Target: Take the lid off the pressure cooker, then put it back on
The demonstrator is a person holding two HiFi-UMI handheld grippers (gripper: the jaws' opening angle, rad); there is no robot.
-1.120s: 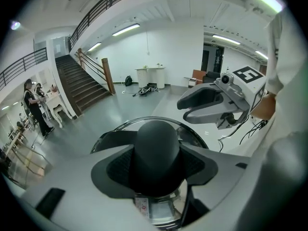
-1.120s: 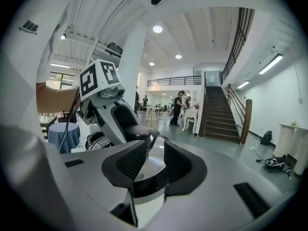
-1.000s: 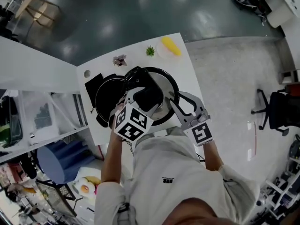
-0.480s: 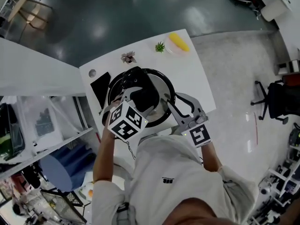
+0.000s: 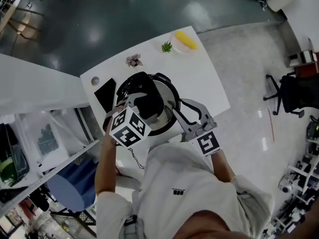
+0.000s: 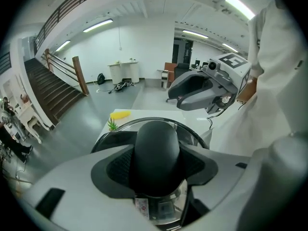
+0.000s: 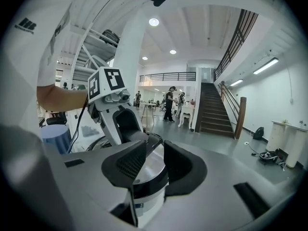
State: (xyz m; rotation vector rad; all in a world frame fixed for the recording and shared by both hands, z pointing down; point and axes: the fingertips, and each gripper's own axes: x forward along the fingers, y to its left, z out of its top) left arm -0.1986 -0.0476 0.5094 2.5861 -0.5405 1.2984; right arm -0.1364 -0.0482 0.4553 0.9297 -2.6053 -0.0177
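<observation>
Lid (image 5: 169,106) is over the pressure cooker (image 7: 150,201), left tongs (image 5: 145,103) pinching its knob (image 6: 156,146), right tongs (image 7: 155,160) its edge.

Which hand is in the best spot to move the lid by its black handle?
Left. The left hand-held gripper is closed around the lid's black handle; the right hand-held gripper sits at the cooker's edge, away from that handle.

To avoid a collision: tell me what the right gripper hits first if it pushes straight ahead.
The cooker: its black rim and lid sit right at the right gripper's jaws, possibly touching. Past them is the left gripper, on the lid handle.
</observation>
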